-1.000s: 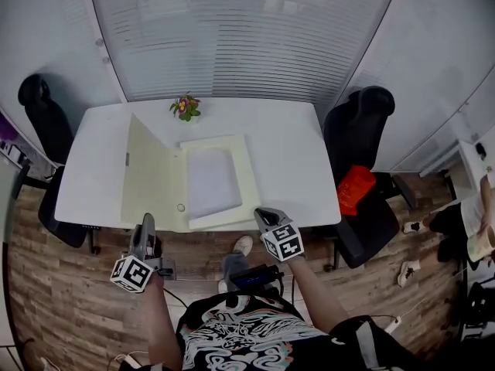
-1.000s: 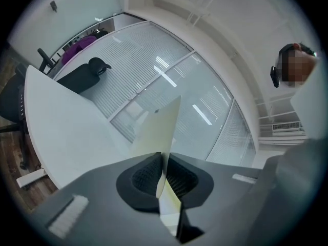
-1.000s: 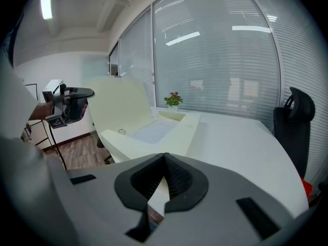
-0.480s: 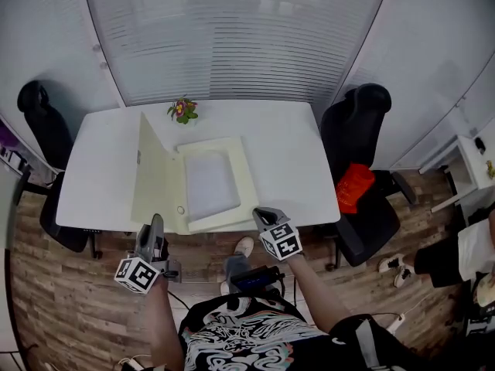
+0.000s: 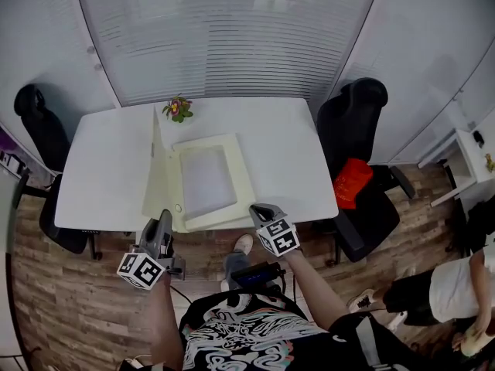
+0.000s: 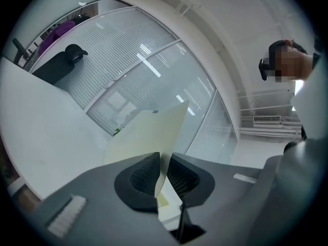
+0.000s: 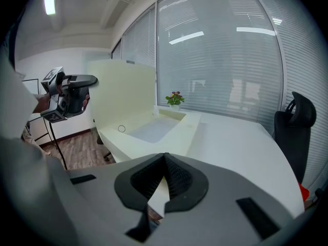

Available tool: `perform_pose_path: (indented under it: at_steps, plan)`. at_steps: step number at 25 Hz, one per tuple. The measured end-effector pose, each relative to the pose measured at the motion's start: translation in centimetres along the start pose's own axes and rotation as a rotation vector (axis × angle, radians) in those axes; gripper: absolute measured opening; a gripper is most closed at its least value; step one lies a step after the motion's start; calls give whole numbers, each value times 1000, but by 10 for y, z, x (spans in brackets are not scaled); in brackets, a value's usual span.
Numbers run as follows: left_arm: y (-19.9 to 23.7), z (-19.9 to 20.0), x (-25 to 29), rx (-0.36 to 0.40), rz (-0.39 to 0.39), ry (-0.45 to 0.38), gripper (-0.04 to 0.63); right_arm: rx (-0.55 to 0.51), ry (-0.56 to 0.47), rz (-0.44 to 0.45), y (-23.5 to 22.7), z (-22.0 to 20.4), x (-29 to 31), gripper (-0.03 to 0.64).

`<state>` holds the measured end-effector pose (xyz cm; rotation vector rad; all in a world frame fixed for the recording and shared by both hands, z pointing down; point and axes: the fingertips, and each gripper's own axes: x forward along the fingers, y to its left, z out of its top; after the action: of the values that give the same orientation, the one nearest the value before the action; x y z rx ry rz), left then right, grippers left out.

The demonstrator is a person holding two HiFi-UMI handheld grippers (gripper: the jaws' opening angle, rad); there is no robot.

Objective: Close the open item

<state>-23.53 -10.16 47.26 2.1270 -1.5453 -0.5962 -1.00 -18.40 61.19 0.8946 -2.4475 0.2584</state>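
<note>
Two chairs [image 5: 352, 130], plant [image 5: 177, 108] behind folder [image 5: 157, 184]

White table [image 5: 100, 176], potted flowers [image 5: 178, 108], black chair [image 5: 352, 122], window blinds [image 5: 224, 37]

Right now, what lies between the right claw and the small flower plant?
The open cream box, with a white sheet inside, fills that stretch; the right gripper view shows it.

Lid [image 5: 157, 168] upright mid-table, blocks sideways pass; tabletop [image 5: 288, 159] open both sides; plant [image 5: 179, 108] at far edge.
</note>
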Motion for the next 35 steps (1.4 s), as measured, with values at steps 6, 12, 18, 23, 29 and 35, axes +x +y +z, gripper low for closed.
perform_pose_path:
  at_steps: [6, 12, 18, 23, 29, 35]
  plan:
    - [-10, -6, 12, 15, -35, 42, 37, 3, 9, 0, 0, 0, 1, 2]
    - [-19, -13, 21, 32, -77, 79, 43, 3, 11, 0, 1, 0, 1, 2]
    - [-27, -21, 30, 47, -103, 109, 44, 2, 8, -1, 0, 0, 1, 2]
    - [-35, -33, 39, 69, -128, 152, 48, -7, 17, 8, 1, -1, 1, 2]
    - [-43, -45, 51, 108, -156, 210, 54, 15, 5, 25, 1, 0, 1, 2]
    - [-49, -57, 61, 121, -183, 254, 57, 32, -8, 45, 1, -1, -1, 2]
